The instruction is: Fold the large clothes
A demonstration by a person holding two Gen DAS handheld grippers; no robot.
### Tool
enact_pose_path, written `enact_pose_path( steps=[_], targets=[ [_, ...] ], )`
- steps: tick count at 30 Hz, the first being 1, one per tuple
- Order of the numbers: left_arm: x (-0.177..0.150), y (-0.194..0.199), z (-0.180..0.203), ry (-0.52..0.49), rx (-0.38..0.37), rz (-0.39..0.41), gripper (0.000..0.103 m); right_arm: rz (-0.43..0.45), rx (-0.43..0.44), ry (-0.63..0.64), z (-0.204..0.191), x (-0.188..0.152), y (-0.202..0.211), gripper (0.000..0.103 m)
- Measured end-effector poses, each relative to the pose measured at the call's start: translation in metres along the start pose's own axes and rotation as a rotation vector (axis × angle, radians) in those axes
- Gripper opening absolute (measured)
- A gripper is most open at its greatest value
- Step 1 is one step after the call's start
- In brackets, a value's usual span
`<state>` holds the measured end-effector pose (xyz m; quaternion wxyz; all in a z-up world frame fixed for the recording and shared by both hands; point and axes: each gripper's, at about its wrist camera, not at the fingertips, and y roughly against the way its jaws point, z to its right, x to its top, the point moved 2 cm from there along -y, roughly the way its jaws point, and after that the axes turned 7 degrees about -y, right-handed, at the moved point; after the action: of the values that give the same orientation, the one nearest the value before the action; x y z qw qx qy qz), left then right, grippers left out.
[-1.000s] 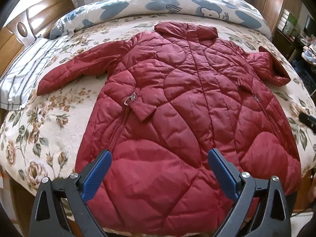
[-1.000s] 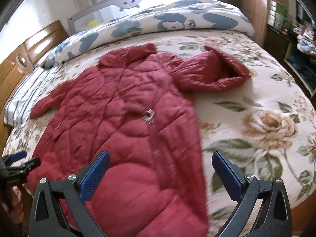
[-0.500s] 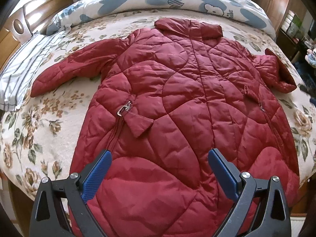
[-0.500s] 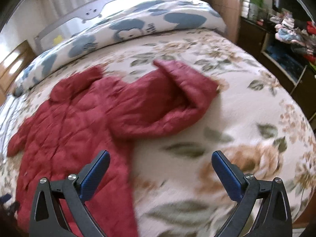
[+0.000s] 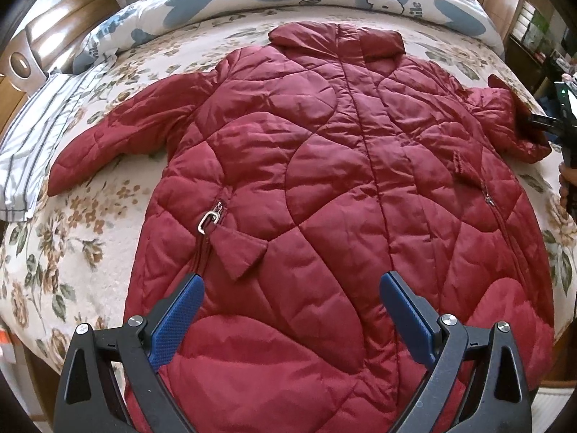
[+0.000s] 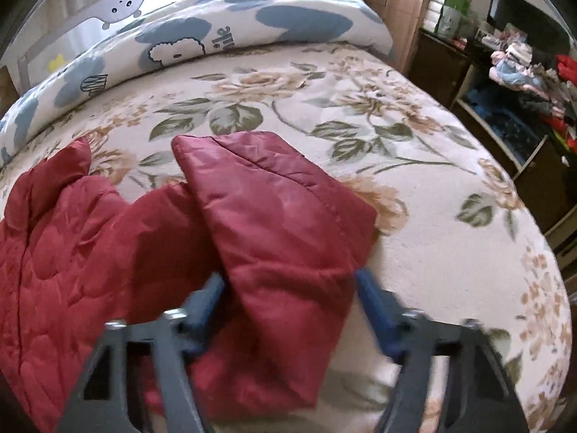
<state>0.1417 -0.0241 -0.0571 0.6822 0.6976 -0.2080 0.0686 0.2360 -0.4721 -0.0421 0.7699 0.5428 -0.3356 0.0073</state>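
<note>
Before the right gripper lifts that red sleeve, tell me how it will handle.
The sleeve will probably flop and drape: it already lies folded back on itself. Its puffy quilting suggests it is light and will squash between the closing right gripper. The shiny fabric may slip.

Dark red quilted puffer coat (image 5: pixel 324 187). Cream bedspread (image 6: pixel 432 216), tan roses, green leaves. White duvet (image 6: pixel 216 25), blue blotches. Grey-striped white pillow (image 5: pixel 29 144). Blue gripper pads (image 5: pixel 176 321).

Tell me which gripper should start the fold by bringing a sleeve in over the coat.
Right. The right gripper already has the doubled-back sleeve between its closing jaws. The left gripper hangs open over the hem of the coat, well away from the other sleeve.
</note>
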Motion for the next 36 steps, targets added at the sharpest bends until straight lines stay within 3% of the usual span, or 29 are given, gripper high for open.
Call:
enact_pose_path(
  steps=[2,5,10,15,25,33,36],
  targets=[
    [0.001,-0.002,-0.001,0.003,-0.002,-0.002,0.099,0.016,0.026,-0.027,0.003,0.001,0.005,0.033],
    [0.001,-0.007,0.0,0.005,-0.006,-0.013,0.099,0.054,0.076,-0.052,0.005,-0.004,0.026,0.023],
    [0.001,-0.015,0.001,0.004,-0.016,-0.028,0.099,0.096,0.193,-0.038,-0.012,-0.016,0.063,0.021],
    [0.0,-0.017,0.0,0.013,-0.015,-0.011,0.099,0.097,0.305,0.031,-0.056,-0.042,0.091,0.021],
    [-0.001,-0.026,-0.025,0.062,-0.078,-0.005,0.098,0.003,0.476,0.138,-0.146,-0.099,0.091,0.021],
    [0.03,-0.044,-0.073,0.224,-0.388,-0.006,0.098,-0.049,0.57,0.288,-0.214,-0.134,0.087,0.021],
    [0.048,-0.057,-0.091,0.263,-0.443,-0.007,0.098,-0.054,0.612,0.346,-0.234,-0.145,0.089,0.022]
  ],
)
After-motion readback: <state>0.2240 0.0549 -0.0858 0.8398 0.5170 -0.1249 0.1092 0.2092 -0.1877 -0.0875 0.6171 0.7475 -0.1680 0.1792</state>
